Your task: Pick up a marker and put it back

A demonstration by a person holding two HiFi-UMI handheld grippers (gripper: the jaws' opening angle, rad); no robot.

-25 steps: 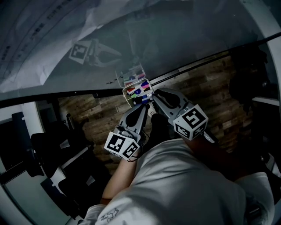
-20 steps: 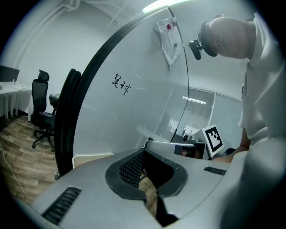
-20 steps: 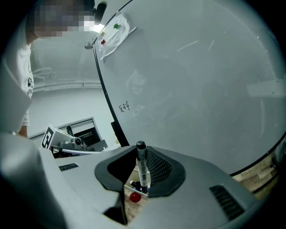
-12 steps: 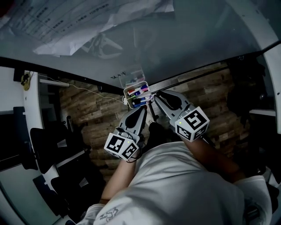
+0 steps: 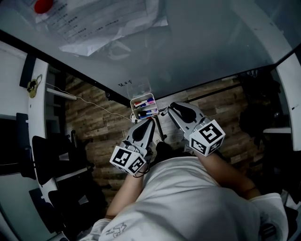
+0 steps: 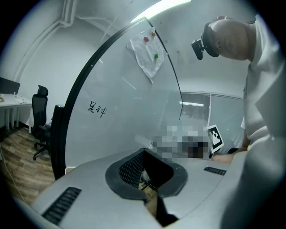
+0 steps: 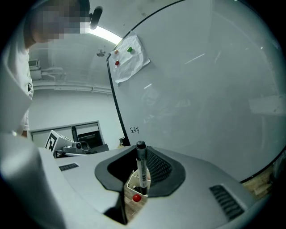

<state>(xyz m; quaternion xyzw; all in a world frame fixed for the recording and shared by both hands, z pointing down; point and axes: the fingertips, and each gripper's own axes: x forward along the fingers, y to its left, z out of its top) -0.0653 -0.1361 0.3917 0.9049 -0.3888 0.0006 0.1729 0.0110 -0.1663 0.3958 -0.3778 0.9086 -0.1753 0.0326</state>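
Note:
A small white marker tray [image 5: 139, 100] hangs on the whiteboard's lower edge with several coloured markers in it. My right gripper [image 5: 170, 108] is just right of the tray. In the right gripper view its jaws [image 7: 139, 173] are shut on a black marker [image 7: 141, 164], held upright by the barrel with the cap on top. Below it I see the tray [image 7: 130, 184] and a red cap [image 7: 136, 197]. My left gripper [image 5: 146, 124] sits just below the tray. In its own view the left gripper [image 6: 147, 173] looks shut with nothing in it.
The glossy whiteboard [image 5: 211, 42] fills the top of the head view, with papers [image 5: 108, 23] pinned by a red magnet [image 5: 43, 5] and small handwriting [image 5: 125, 84]. Black office chairs [image 5: 51, 160] stand at the left on the wooden floor [image 5: 101, 127].
The head view has tilted up the board, bringing the papers and red magnet into sight. My right gripper has drawn slightly right, away from the tray. The left one keeps its place.

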